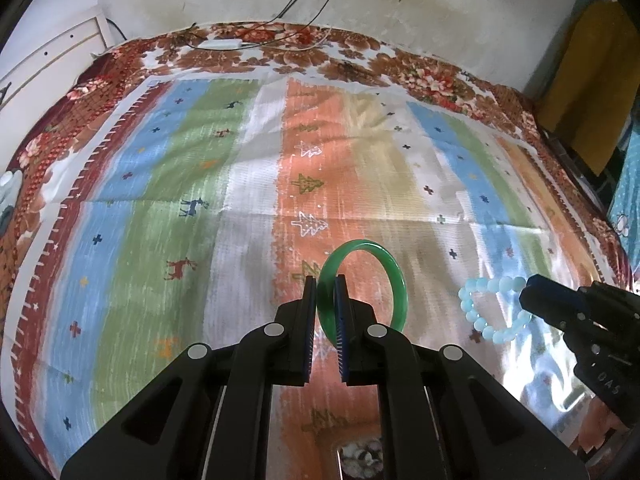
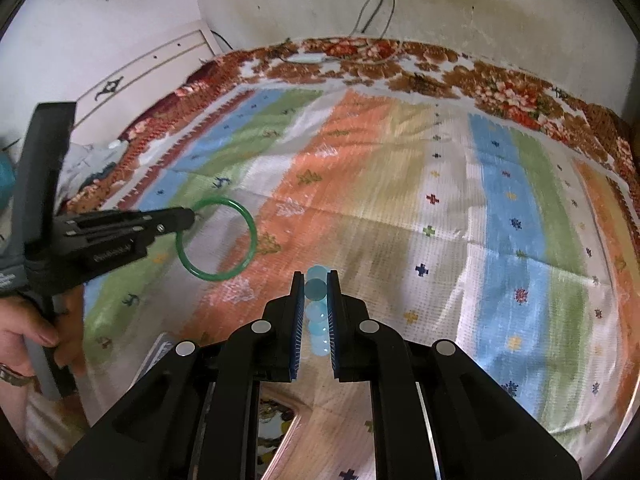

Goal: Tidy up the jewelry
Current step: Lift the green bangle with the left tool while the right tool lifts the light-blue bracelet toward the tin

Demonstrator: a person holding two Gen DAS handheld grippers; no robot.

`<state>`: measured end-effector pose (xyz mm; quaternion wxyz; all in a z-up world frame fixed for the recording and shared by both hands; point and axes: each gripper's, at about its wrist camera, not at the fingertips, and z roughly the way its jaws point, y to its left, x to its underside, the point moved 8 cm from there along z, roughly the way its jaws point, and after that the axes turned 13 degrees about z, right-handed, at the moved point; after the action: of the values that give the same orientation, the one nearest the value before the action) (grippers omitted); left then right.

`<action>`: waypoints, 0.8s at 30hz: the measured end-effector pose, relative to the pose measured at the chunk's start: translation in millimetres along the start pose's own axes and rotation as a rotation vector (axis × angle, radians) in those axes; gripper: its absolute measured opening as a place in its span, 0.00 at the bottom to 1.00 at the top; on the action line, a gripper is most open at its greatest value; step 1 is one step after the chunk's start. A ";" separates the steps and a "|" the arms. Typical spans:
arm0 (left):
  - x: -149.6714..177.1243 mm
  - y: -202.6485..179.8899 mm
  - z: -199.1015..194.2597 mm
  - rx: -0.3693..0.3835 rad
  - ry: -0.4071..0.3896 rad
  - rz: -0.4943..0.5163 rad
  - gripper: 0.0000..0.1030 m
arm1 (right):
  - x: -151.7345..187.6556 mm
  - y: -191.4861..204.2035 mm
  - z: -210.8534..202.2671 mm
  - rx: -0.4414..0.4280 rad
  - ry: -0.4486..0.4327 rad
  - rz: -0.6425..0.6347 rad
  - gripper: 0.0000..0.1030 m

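My left gripper [image 1: 325,284] is shut on a green bangle [image 1: 394,276], which stands upright between its pads above the striped cloth. From the right wrist view the same bangle [image 2: 248,220] hangs from the left gripper [image 2: 192,216] at the left. My right gripper [image 2: 315,280] is shut on a pale blue bead bracelet [image 2: 316,288], with several beads showing between its fingers. In the left wrist view that bracelet [image 1: 486,282] hangs as a loop from the right gripper [image 1: 527,299] at the right edge.
A striped cloth [image 1: 192,168] with deer and tree prints covers a floral bedspread [image 1: 352,52]. A white power strip [image 1: 220,44] with cables lies at the far edge by the wall. A box with a framed rim [image 2: 280,432] sits below the right gripper. A hand [image 2: 24,328] holds the left tool.
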<state>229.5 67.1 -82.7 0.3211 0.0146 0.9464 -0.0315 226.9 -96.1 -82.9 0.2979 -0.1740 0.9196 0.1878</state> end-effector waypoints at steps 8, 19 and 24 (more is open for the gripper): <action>9.9 -9.9 -19.0 0.056 -0.032 -0.013 0.08 | 11.9 5.8 -13.4 -0.004 -0.011 -0.009 0.11; 25.0 -16.3 -40.1 0.041 -0.056 0.005 0.08 | 23.1 19.9 -31.7 -0.021 -0.026 -0.036 0.11; 33.3 -20.7 -52.0 0.039 -0.074 0.012 0.08 | 35.1 25.6 -40.0 -0.037 -0.025 -0.049 0.11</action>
<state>170.6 50.3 -60.8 0.3559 0.0255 0.9329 -0.0486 169.8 -99.1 -68.2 0.3105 -0.1996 0.9077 0.1995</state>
